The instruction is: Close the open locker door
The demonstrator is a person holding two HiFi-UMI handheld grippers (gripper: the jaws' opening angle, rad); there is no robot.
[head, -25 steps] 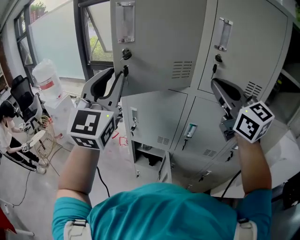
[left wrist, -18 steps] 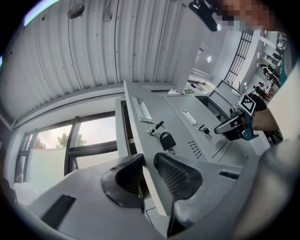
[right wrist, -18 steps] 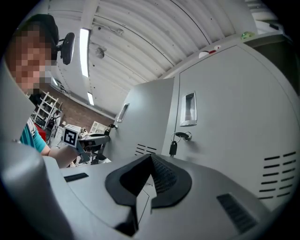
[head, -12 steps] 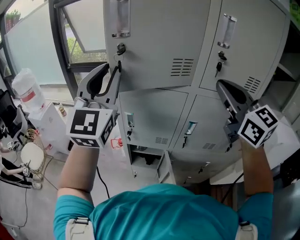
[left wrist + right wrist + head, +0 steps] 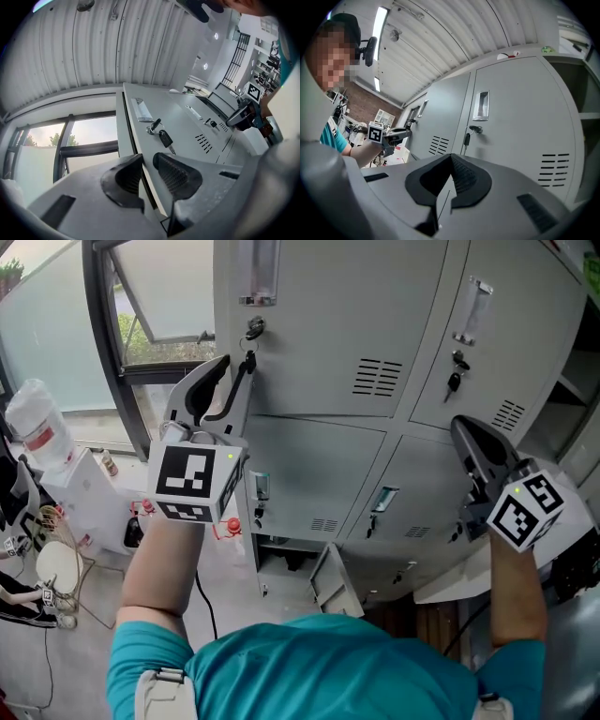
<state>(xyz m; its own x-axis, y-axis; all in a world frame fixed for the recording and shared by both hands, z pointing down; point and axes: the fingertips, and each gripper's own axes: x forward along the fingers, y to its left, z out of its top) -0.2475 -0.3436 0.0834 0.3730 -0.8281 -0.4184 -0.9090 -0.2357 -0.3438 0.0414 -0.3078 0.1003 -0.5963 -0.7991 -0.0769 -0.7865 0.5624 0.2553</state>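
Note:
A bank of grey lockers [image 5: 328, 324] fills the head view. At its foot one small door [image 5: 330, 579] hangs ajar, with a dark compartment [image 5: 284, 557] beside it. My left gripper [image 5: 239, 362] is raised in front of the upper left locker, just below its key [image 5: 251, 329]. Its jaws are open with nothing in them, and the locker's edge and the key [image 5: 164, 138] show past my left gripper [image 5: 147, 160]. My right gripper [image 5: 461, 425] is held up before the right-hand lockers. It looks shut and empty in the right gripper view [image 5: 451, 158], pointing at a keyed door [image 5: 476, 129].
A window [image 5: 150, 296] with a dark frame stands left of the lockers. Below it on the floor are a white jug [image 5: 33, 423], small bottles [image 5: 133, 526], a round fan guard [image 5: 52, 563] and a cable. An open shelf unit [image 5: 572, 399] is at the right.
My left gripper has moved right, closer to the upper left locker's key. The view has shifted towards the lockers, and the right gripper sits slightly lower and further right in it.

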